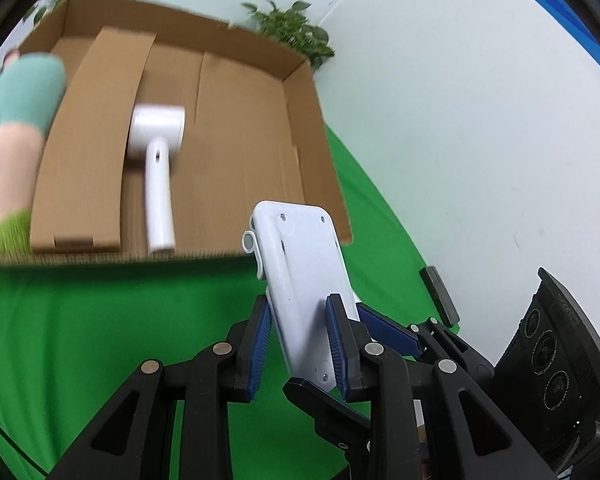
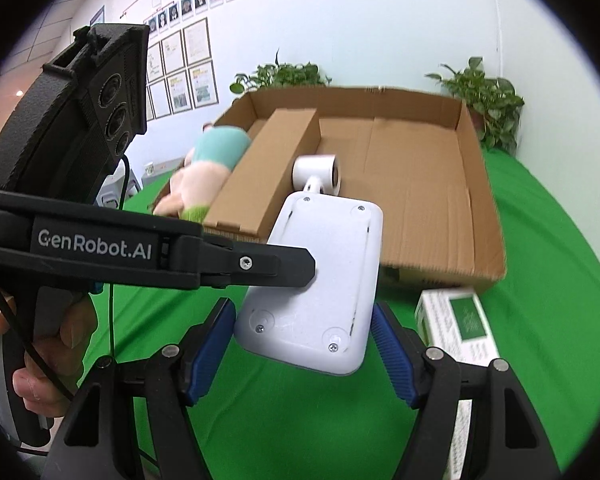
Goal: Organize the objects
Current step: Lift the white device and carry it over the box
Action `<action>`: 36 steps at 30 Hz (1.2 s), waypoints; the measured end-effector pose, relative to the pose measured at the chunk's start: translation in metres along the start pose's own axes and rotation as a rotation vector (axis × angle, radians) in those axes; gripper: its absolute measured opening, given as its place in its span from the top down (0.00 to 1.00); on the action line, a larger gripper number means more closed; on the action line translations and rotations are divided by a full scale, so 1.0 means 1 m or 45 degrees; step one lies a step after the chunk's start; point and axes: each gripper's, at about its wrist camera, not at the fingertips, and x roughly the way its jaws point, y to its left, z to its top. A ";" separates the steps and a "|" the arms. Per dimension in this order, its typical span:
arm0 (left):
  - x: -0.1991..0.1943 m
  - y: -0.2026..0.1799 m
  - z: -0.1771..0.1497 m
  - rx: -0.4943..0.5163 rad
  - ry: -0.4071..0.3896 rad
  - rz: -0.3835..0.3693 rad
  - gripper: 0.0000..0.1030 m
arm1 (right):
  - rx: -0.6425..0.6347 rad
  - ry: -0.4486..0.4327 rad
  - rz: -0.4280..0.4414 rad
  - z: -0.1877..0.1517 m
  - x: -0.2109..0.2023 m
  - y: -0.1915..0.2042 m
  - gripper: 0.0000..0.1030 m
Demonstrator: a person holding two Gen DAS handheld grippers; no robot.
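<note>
A white flat plastic device (image 1: 304, 276) is held in the air above the green cloth, just in front of the open cardboard box (image 1: 312, 128). My left gripper (image 1: 300, 340) is shut on its narrow sides. In the right wrist view the same device (image 2: 316, 284) shows its underside with screws; my right gripper (image 2: 304, 344) has its blue pads (image 2: 392, 356) on both sides of it, pressed against its edges. The left gripper (image 2: 284, 268) reaches in from the left. A white hair dryer (image 1: 156, 160) lies in the box.
A plush doll (image 1: 12, 128) in green and pink lies at the box's left end beside a cardboard insert (image 1: 88, 140). A white and green carton (image 2: 460, 328) lies on the cloth (image 2: 540, 280) right of my right gripper. Potted plants (image 2: 484, 100) stand behind the box.
</note>
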 end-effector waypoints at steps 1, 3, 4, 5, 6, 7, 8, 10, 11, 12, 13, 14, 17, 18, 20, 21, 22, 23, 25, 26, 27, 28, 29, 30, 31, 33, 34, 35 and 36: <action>-0.003 -0.002 0.005 0.008 -0.011 0.001 0.76 | -0.002 -0.009 -0.002 0.002 -0.001 0.000 0.33; -0.006 -0.006 0.014 0.021 -0.027 0.003 0.76 | -0.006 -0.038 -0.006 0.012 -0.002 -0.001 0.33; -0.008 -0.009 0.018 0.031 -0.036 0.006 0.76 | -0.006 -0.048 -0.007 0.014 -0.002 -0.002 0.33; -0.010 -0.011 0.023 0.040 -0.043 0.009 0.76 | -0.007 -0.059 -0.008 0.018 -0.003 -0.002 0.33; -0.012 -0.013 0.028 0.051 -0.049 0.015 0.76 | -0.008 -0.074 -0.009 0.022 -0.003 -0.003 0.33; -0.015 -0.014 0.032 0.061 -0.054 0.020 0.76 | -0.008 -0.084 -0.009 0.025 -0.003 -0.004 0.33; -0.013 -0.018 0.039 0.065 -0.056 0.025 0.77 | -0.008 -0.094 -0.009 0.029 -0.003 -0.005 0.33; -0.016 -0.020 0.049 0.080 -0.062 0.037 0.78 | -0.006 -0.109 -0.009 0.036 -0.001 -0.007 0.33; -0.018 -0.022 0.054 0.087 -0.066 0.039 0.78 | -0.003 -0.115 -0.009 0.041 0.001 -0.009 0.33; -0.019 -0.022 0.060 0.088 -0.069 0.040 0.78 | -0.001 -0.119 -0.008 0.044 0.002 -0.010 0.33; -0.018 -0.022 0.066 0.090 -0.070 0.042 0.78 | 0.001 -0.125 -0.008 0.047 0.004 -0.011 0.33; -0.019 -0.022 0.072 0.094 -0.069 0.043 0.78 | 0.001 -0.130 -0.009 0.052 0.005 -0.013 0.33; -0.018 -0.021 0.086 0.096 -0.067 0.045 0.78 | 0.007 -0.138 -0.006 0.065 0.013 -0.018 0.33; -0.016 -0.019 0.089 0.098 -0.066 0.045 0.78 | 0.010 -0.137 -0.005 0.068 0.015 -0.020 0.33; -0.012 -0.015 0.097 0.091 -0.059 0.047 0.78 | 0.017 -0.134 -0.005 0.073 0.020 -0.022 0.33; -0.008 -0.012 0.099 0.088 -0.055 0.048 0.78 | 0.021 -0.130 -0.004 0.074 0.023 -0.023 0.33; -0.007 -0.010 0.098 0.082 -0.051 0.049 0.78 | 0.027 -0.124 -0.001 0.076 0.025 -0.024 0.33; -0.004 -0.008 0.100 0.076 -0.045 0.049 0.78 | 0.034 -0.116 0.004 0.077 0.029 -0.025 0.33; 0.004 0.000 0.106 0.061 -0.032 0.050 0.78 | 0.041 -0.103 0.008 0.077 0.034 -0.026 0.33; 0.009 0.004 0.107 0.053 -0.025 0.053 0.78 | 0.045 -0.094 0.009 0.077 0.038 -0.027 0.33; 0.014 0.008 0.109 0.046 -0.016 0.057 0.78 | 0.051 -0.083 0.012 0.077 0.042 -0.028 0.33; 0.019 0.012 0.110 0.038 -0.006 0.061 0.78 | 0.057 -0.073 0.016 0.076 0.046 -0.029 0.33; 0.025 0.017 0.109 0.029 0.004 0.066 0.78 | 0.068 -0.057 0.024 0.075 0.051 -0.030 0.33; 0.030 0.022 0.109 0.020 0.015 0.071 0.78 | 0.074 -0.046 0.029 0.074 0.055 -0.031 0.33; 0.035 0.027 0.109 0.008 0.027 0.076 0.78 | 0.083 -0.030 0.037 0.073 0.061 -0.032 0.33; 0.045 0.037 0.110 -0.015 0.049 0.082 0.78 | 0.100 -0.001 0.051 0.071 0.069 -0.034 0.33; 0.050 0.042 0.111 -0.024 0.061 0.088 0.78 | 0.110 0.010 0.058 0.070 0.073 -0.036 0.33; 0.056 0.047 0.111 -0.035 0.074 0.095 0.78 | 0.122 0.030 0.068 0.068 0.079 -0.038 0.33; 0.060 0.050 0.110 -0.042 0.082 0.100 0.78 | 0.129 0.042 0.074 0.067 0.083 -0.039 0.33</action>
